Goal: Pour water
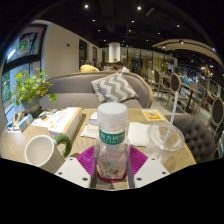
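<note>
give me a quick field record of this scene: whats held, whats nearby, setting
held item: clear water bottle with white cap and green label, upright between the fingers
gripper: both pads press on the bottle's lower body
pour target: empty clear plastic cup, upright, right of the bottle
other vessel: white mug, left of the bottle
surface: wooden table, with papers beyond the bottle
background: sofa with zigzag pillow, potted plant
pour state: not yet begun

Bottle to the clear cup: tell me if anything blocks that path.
Nothing visible does. The bottle stands between the tongs, and the clear cup stands just beside it with bare table between. The white mug is on the opposite side.
</note>
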Motion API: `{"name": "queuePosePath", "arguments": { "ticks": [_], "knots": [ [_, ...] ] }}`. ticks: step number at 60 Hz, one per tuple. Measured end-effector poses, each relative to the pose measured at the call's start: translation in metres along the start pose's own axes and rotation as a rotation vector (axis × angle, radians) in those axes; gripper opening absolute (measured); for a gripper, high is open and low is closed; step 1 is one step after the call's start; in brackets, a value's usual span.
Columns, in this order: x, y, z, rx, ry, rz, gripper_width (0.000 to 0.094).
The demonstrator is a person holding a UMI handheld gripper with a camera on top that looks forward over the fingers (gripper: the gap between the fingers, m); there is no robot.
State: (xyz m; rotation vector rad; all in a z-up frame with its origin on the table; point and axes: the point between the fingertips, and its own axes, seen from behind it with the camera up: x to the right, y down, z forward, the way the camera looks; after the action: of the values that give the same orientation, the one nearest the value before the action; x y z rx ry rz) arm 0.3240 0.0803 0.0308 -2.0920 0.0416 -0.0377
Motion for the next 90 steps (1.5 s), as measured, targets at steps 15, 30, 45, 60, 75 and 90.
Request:
{"name": "queuePosePath", "arguments": {
  "ticks": [15,30,45,60,75,90],
  "knots": [
    [0.002,0.013,-0.001,-0.016,-0.005,0.024,0.0583],
    [-0.002,0.038,-0.033,-0.14,-0.014,0.053,0.0861],
    [-0.011,0.039,-0.128,-0.176,0.009,0.053,0.0857],
    [-0.063,0.026,-0.273,-0.19,0.016,0.078,0.0854],
    [-0.106,0.017,-0.372,-0.16,0.033,0.048,0.0857],
    [-0.112,0.012,-0.4,-0.135,0.054,0.043,0.0853]
  ]
}}
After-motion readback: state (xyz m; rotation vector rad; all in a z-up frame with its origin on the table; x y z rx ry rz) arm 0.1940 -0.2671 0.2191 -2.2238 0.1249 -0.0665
